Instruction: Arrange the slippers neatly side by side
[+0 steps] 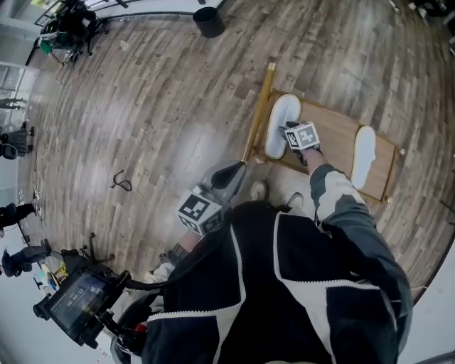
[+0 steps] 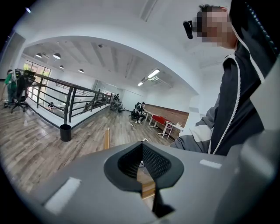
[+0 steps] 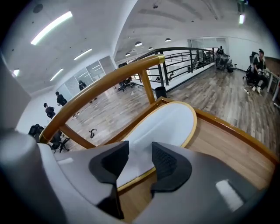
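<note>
Two white slippers lie on a low wooden rack (image 1: 334, 128). One slipper (image 1: 281, 122) is at its left end, the other (image 1: 363, 155) far apart at its right end. My right gripper (image 1: 291, 131) points down at the near end of the left slipper. In the right gripper view the right gripper (image 3: 140, 151) is open, and the slipper (image 3: 168, 124) lies flat on the rack (image 3: 218, 146) with its near edge in the gap between the pads, which do not press on it. My left gripper (image 1: 229, 174) hangs near the person's body, left of the rack. Its jaws (image 2: 142, 151) are shut and empty.
A raised wooden rail (image 3: 109, 81) runs along the rack's left side. The person's two feet (image 1: 259, 190) stand just in front of the rack. A black bin (image 1: 208, 21) stands far off. A dark loop of cord (image 1: 121, 181) lies on the wood floor at left.
</note>
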